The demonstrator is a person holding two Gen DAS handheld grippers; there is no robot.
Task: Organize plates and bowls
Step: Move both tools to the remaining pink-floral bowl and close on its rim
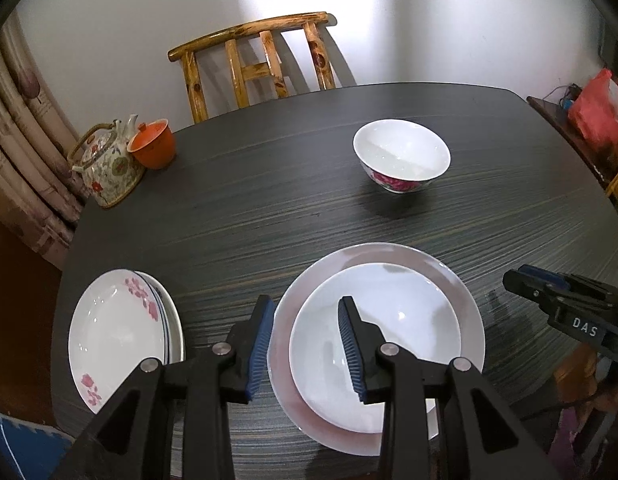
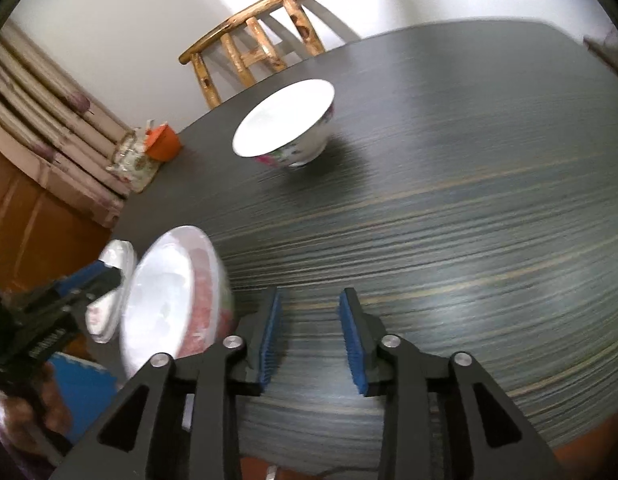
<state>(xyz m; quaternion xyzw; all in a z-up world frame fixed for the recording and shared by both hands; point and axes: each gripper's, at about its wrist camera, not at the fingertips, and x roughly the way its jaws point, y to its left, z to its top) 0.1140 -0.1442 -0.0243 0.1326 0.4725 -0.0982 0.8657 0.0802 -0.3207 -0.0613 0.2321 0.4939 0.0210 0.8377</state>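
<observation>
In the left wrist view a white bowl [image 1: 389, 344] sits on a pinkish plate [image 1: 467, 312] near the table's front edge. My left gripper [image 1: 307, 306] is open over the bowl's left rim and holds nothing. A stack of flowered plates [image 1: 117, 332] lies at front left. A floral bowl [image 1: 401, 156] stands alone farther back; it also shows in the right wrist view [image 2: 287, 120]. My right gripper [image 2: 309, 300] is open and empty above bare table, to the right of the bowl and plate [image 2: 169, 300]. It shows at the left view's right edge [image 1: 557, 300].
A floral teapot [image 1: 105, 164] and an orange lidded cup [image 1: 153, 144] stand at the table's back left corner. A wooden chair [image 1: 261, 64] is behind the dark table [image 1: 269, 208]. A curtain hangs left; a red bag [image 1: 601, 108] lies at right.
</observation>
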